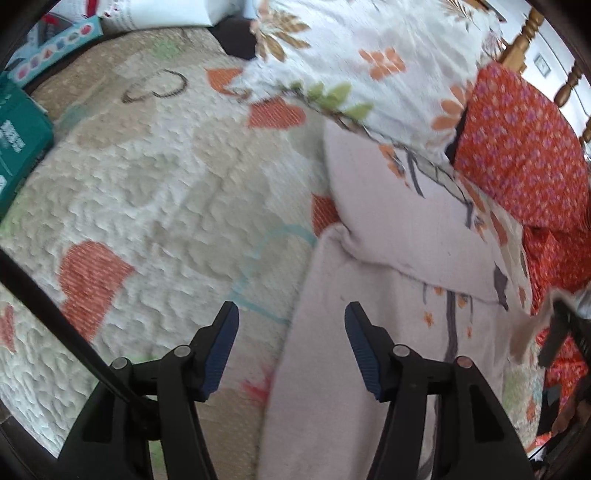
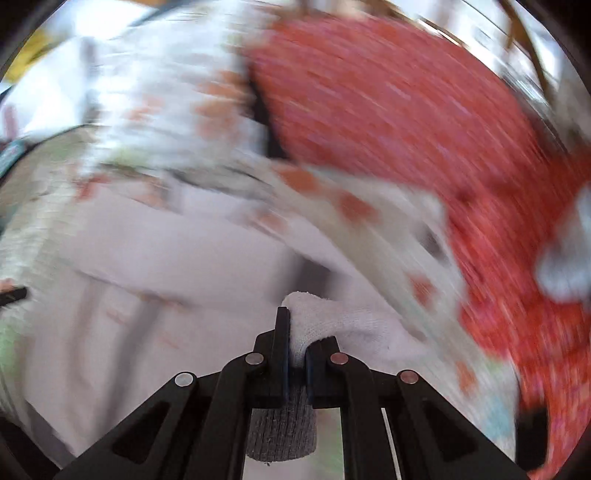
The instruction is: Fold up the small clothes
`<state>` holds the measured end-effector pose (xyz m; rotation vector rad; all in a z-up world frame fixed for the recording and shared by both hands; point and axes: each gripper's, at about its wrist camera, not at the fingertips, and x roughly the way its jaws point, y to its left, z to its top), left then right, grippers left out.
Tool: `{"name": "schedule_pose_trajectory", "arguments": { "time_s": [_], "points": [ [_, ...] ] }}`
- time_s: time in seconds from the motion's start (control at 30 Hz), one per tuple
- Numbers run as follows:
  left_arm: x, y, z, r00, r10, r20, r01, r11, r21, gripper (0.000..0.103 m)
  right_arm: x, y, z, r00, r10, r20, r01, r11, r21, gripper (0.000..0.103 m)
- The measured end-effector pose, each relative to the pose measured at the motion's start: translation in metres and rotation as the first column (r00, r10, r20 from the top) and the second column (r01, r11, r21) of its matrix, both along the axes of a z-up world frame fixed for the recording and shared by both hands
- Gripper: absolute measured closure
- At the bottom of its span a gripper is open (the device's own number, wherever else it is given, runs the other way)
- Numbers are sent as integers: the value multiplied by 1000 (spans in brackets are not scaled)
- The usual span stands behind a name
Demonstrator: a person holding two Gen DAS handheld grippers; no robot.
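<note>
A pale pink garment (image 1: 391, 280) with a printed tree lies folded over on the quilted bedspread (image 1: 147, 192). My left gripper (image 1: 291, 325) is open and empty, hovering over the garment's left edge. My right gripper (image 2: 295, 332) is shut on a small white cloth with a grey cuff (image 2: 332, 325), which looks like a sock. The right wrist view is heavily motion-blurred; the pink garment (image 2: 166, 266) shows below and to the left. The right gripper also shows at the right edge of the left wrist view (image 1: 561, 328), holding a pale cloth.
A white floral pillow (image 1: 369, 66) and a red patterned pillow (image 1: 524, 147) lie behind the garment, with a wooden headboard (image 1: 528, 33) beyond. A teal box (image 1: 18, 140) and a light blue box (image 1: 55, 48) sit at the left.
</note>
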<state>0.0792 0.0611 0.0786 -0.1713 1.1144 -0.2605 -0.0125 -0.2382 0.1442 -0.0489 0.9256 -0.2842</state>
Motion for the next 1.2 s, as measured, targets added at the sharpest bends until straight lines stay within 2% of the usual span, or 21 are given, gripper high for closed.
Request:
{"name": "schedule_pose_trajectory", "arguments": {
  "time_s": [0.03,0.1,0.17,0.2,0.23,0.27,0.3,0.37,0.47,0.6,0.77,0.87,0.93,0.97,1.0,1.1,1.2],
  "points": [
    [2,4,0,1000,14,3,-14,1000,5,43,14,17,-2,999,40,3,-40,999,21,96],
    [5,12,0,1000,28,-5,-28,1000,-9,43,56,65,-8,985,170,1,-168,975,144,96],
    [8,21,-1,999,45,-19,-46,998,-38,43,77,102,-18,959,282,-10,-271,929,252,94],
    [9,25,-1,998,53,-24,-54,997,-52,43,88,123,-24,935,354,-19,-331,891,310,91],
    [10,28,-1,998,61,-26,-62,996,-63,43,91,137,-26,922,386,-24,-359,877,321,89],
    [11,30,0,997,67,-24,-69,995,-67,43,91,143,-27,918,396,-21,-370,874,316,80],
    [12,32,0,997,73,-23,-74,995,-69,43,89,149,-27,917,400,-12,-378,876,300,64],
    [14,32,1,997,75,-22,-76,994,-75,42,83,143,-25,924,383,5,-370,891,265,47],
    [15,26,-1,998,63,-31,-66,994,-83,42,73,112,-26,951,310,4,-305,933,188,46],
    [15,8,-6,999,22,-32,-25,997,-68,41,62,70,-31,973,231,-5,-227,956,184,46],
    [26,-26,-24,997,-67,-42,68,998,18,40,53,32,-51,987,153,-40,-141,964,227,46],
    [37,-46,-38,992,-117,-54,123,986,115,41,44,22,-61,988,142,-60,-124,965,230,46],
    [45,-55,-47,986,-151,-75,162,971,176,72,38,21,-67,987,144,-71,-126,968,215,46],
    [49,-56,-50,983,-161,-89,175,968,181,90,36,21,-70,986,148,-82,-130,973,192,46],
    [54,-54,-50,984,-155,-92,169,972,163,90,34,21,-73,985,149,-89,-132,976,174,46],
    [69,-37,-38,998,-48,-41,52,991,122,91,33,22,-83,981,163,-108,-150,982,114,46],
    [79,-8,-21,995,97,-18,-97,995,39,87,41,24,-83,980,175,-95,-160,977,144,46]
  ]
}}
